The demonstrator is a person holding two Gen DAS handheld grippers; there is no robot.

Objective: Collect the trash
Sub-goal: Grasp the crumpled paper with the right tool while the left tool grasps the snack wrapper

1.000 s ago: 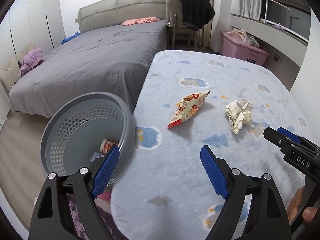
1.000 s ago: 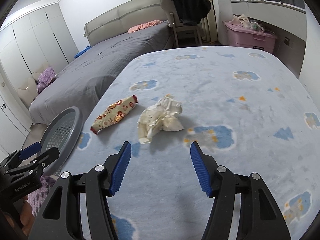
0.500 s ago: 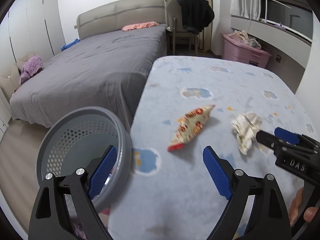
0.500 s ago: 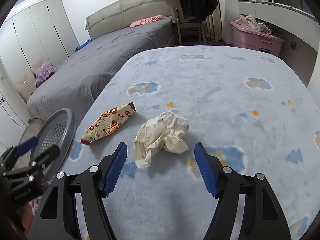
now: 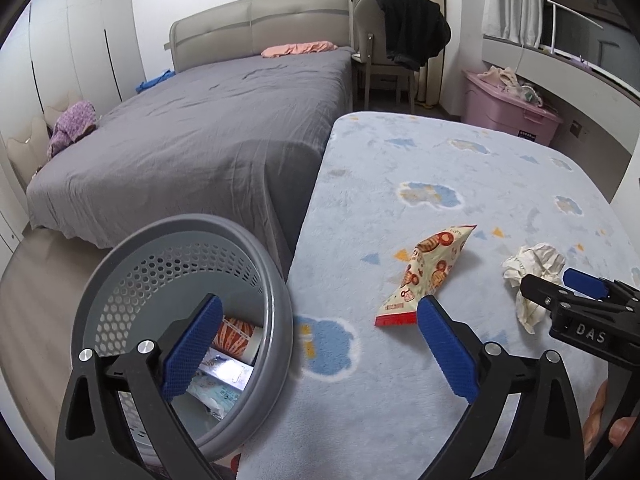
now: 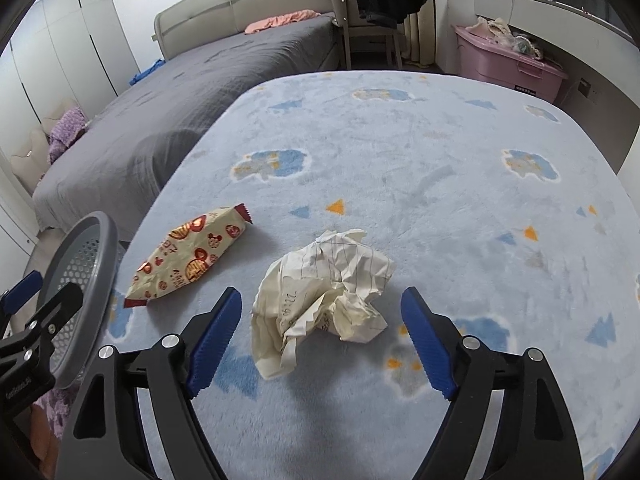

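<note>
A crumpled cream paper ball (image 6: 324, 292) lies on the light blue rug (image 6: 440, 160), just in front of my open, empty right gripper (image 6: 320, 336), between its fingers. It also shows in the left wrist view (image 5: 534, 276). A printed snack wrapper (image 6: 188, 260) lies to its left, also seen from the left wrist (image 5: 428, 272). A grey perforated basket (image 5: 132, 280) holding some trash stands off the rug's left edge. My left gripper (image 5: 316, 344) is open and empty, over the basket's rim and the rug edge.
A grey bed (image 5: 208, 128) stands behind the basket. A chair with a black garment (image 5: 400, 52) and a pink storage box (image 5: 508, 108) stand at the back. The right gripper (image 5: 580, 312) shows at the left wrist view's right edge.
My right gripper has moved forward, so the paper ball now lies between its fingers. My left gripper has pulled back and shifted a little; the basket's contents show again.
</note>
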